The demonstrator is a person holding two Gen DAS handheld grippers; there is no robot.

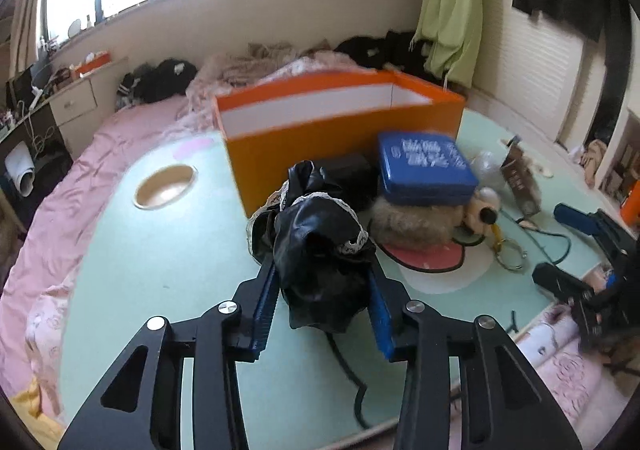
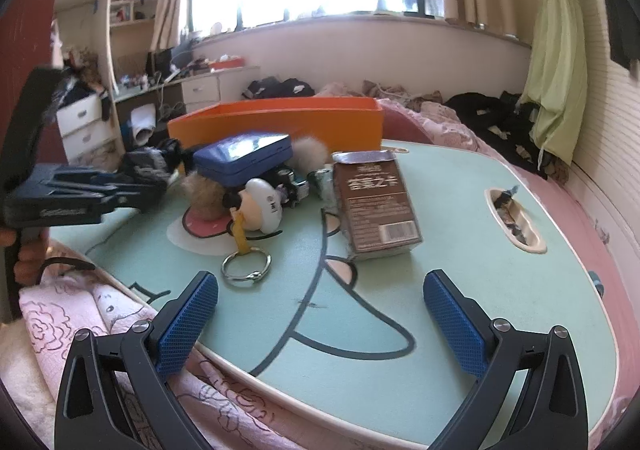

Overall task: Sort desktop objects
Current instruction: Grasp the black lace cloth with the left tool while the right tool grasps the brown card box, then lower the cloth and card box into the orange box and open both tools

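One orange box (image 1: 340,138), one blue tin (image 1: 426,166). Left gripper (image 1: 324,302) pinches one black cloth (image 1: 320,250); right gripper (image 2: 320,322) spread. Green table (image 2: 460,250), bedroom.

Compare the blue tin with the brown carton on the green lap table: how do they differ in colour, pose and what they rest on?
The blue tin is glossy blue; the brown carton is matt brown with a barcode on its label. The blue tin sits tilted on top of a fluffy pompom, while the brown carton lies flat on the green lap table itself. The blue tin is closed and low; the brown carton's far end looks torn open. Both are box-shaped and stand in front of the orange box.
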